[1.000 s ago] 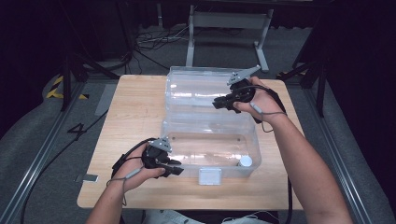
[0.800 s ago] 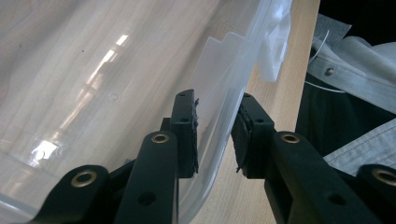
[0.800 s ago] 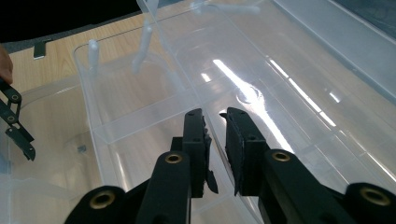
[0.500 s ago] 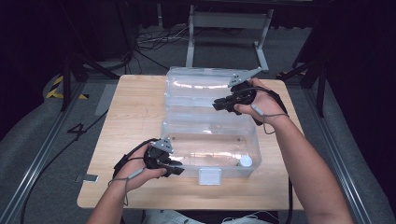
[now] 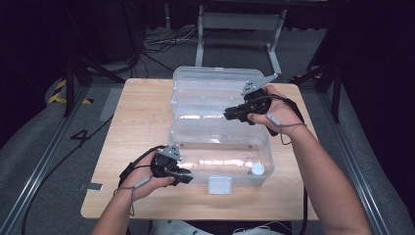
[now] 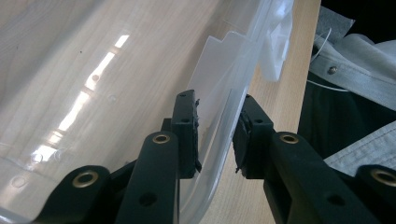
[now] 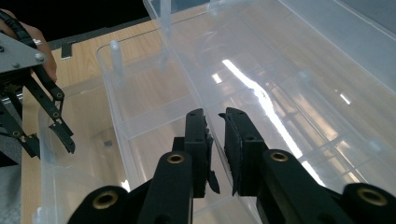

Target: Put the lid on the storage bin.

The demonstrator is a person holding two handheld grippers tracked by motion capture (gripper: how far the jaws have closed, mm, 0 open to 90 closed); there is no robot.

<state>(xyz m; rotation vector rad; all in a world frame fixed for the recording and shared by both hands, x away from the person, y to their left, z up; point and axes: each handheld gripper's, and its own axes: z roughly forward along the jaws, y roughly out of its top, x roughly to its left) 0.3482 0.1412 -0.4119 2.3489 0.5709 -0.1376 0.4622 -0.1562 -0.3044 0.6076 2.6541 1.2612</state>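
Observation:
A clear plastic box lies open on the wooden table, its lid folded back on the far side. My left gripper is at the box's near left corner. In the left gripper view the jaws straddle the box's rim wall, pads against it. My right gripper reaches in from the right where lid meets base. Its jaws stand narrowly apart with the lid's clear edge pinched between them. The left gripper also shows at the left of the right gripper view.
A white latch hangs on the box's near wall, and a small white round piece lies inside near the front right corner. The person's clothing is close behind the near table edge. Metal stand legs and cables are on the floor beyond.

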